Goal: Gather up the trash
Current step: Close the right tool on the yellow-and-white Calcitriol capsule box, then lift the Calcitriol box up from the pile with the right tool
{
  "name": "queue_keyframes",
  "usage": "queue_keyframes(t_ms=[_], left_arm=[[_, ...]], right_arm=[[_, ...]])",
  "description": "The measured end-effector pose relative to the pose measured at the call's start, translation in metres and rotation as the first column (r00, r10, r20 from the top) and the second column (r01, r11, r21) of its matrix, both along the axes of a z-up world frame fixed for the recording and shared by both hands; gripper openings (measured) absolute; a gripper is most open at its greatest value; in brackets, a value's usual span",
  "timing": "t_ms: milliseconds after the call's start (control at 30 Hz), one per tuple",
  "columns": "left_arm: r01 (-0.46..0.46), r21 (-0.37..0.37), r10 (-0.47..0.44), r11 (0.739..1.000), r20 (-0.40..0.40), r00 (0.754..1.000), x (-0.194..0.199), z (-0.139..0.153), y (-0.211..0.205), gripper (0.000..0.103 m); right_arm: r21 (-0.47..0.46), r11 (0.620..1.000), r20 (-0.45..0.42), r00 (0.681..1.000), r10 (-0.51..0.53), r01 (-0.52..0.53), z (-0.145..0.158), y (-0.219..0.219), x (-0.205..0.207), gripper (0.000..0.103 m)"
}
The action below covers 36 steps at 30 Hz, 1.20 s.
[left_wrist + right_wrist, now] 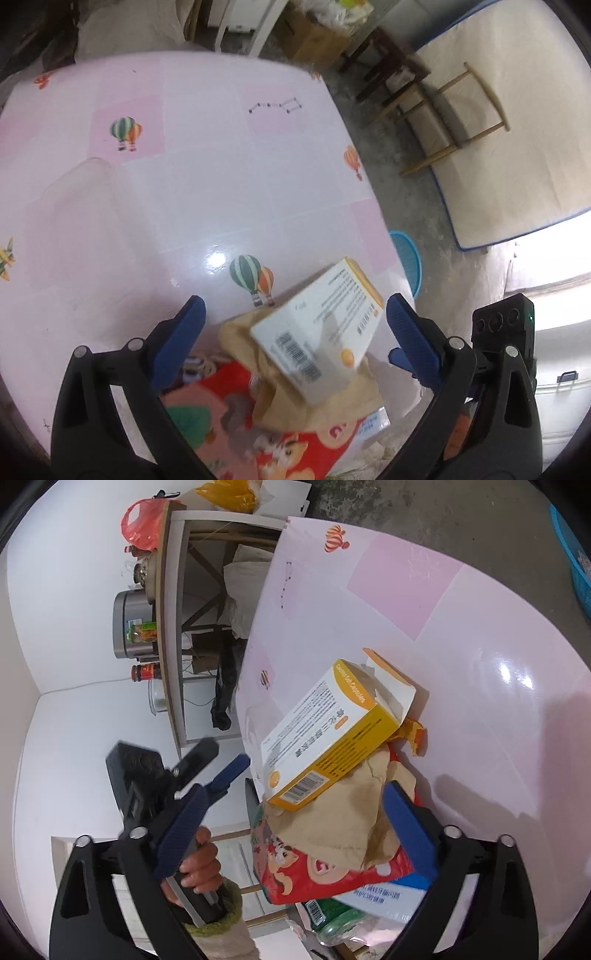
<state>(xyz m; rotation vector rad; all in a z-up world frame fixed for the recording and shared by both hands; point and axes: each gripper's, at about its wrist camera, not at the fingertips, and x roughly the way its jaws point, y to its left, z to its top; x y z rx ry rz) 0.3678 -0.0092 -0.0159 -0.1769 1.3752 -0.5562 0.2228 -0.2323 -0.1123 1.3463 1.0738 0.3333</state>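
A pile of trash sits at the table's edge. On top lies a yellow-and-white medicine box [317,332] [332,734], tilted, its flap open. Under it is crumpled brown paper [295,398] [340,819], then a red cartoon-printed snack bag [236,421] [325,875], a blue-and-white box [388,897] and a green packet [332,915]. My left gripper [295,325] is open, its blue fingers either side of the medicine box, not touching it. My right gripper [291,819] is open around the pile. The left gripper also shows in the right wrist view [218,764].
The pink table [184,184] [480,646] has a glossy balloon-print cover. A blue basin [408,258] stands on the floor by the table's right edge. Wooden stools [443,122] and a mattress [517,129] lie beyond. A shelf [166,627] with jars and a cooker stands by the wall.
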Motion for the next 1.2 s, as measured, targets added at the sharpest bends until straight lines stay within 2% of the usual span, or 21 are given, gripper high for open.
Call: queue_keyframes(t_ms=[100, 267, 533, 767, 900, 967, 1067, 1167, 1200], left_arm=[[0.008, 0.006, -0.008, 1.000, -0.046, 0.999, 0.004, -0.010, -0.009, 0.094], [0.008, -0.040, -0.012, 0.999, -0.101, 0.995, 0.007, -0.020, -0.020, 0.094], [0.007, -0.126, -0.029, 0.992, -0.174, 0.984, 0.009, -0.021, -0.040, 0.094], [0.009, -0.170, -0.042, 0.985, -0.188, 0.981, 0.013, -0.017, -0.060, 0.094], [0.012, -0.185, -0.041, 0.983, -0.152, 0.988, 0.020, -0.016, -0.074, 0.094], [0.010, -0.208, -0.036, 0.978, -0.124, 0.992, 0.024, -0.018, -0.081, 0.094], [-0.007, -0.201, -0.011, 0.980, -0.088, 0.996, 0.027, -0.019, -0.087, 0.094], [-0.020, -0.193, 0.014, 0.981, -0.028, 0.999, 0.025, -0.010, -0.083, 0.094], [-0.018, -0.195, 0.017, 0.981, -0.008, 1.000, 0.023, -0.004, -0.079, 0.094]], right_arm=[[0.047, 0.999, -0.027, 1.000, -0.002, 0.003, -0.017, -0.002, 0.007, 0.072], [0.127, 0.992, -0.052, 0.999, 0.002, 0.005, -0.038, -0.003, 0.017, 0.059], [0.164, 0.986, 0.000, 1.000, 0.024, -0.024, -0.035, -0.006, 0.027, 0.039], [0.087, 0.995, 0.056, 0.998, 0.034, -0.039, -0.015, -0.028, 0.055, 0.037], [0.024, 0.999, 0.069, 0.997, 0.047, -0.049, -0.012, -0.043, 0.077, 0.037], [0.010, 0.999, 0.044, 0.998, 0.034, -0.034, -0.018, -0.050, 0.085, 0.037], [-0.109, 0.994, 0.029, 0.999, 0.033, -0.030, -0.020, -0.059, 0.094, 0.037], [-0.212, 0.977, 0.019, 0.999, 0.027, -0.022, -0.016, -0.069, 0.091, 0.046], [-0.241, 0.970, 0.031, 0.999, 0.024, -0.016, -0.013, -0.071, 0.089, 0.052]])
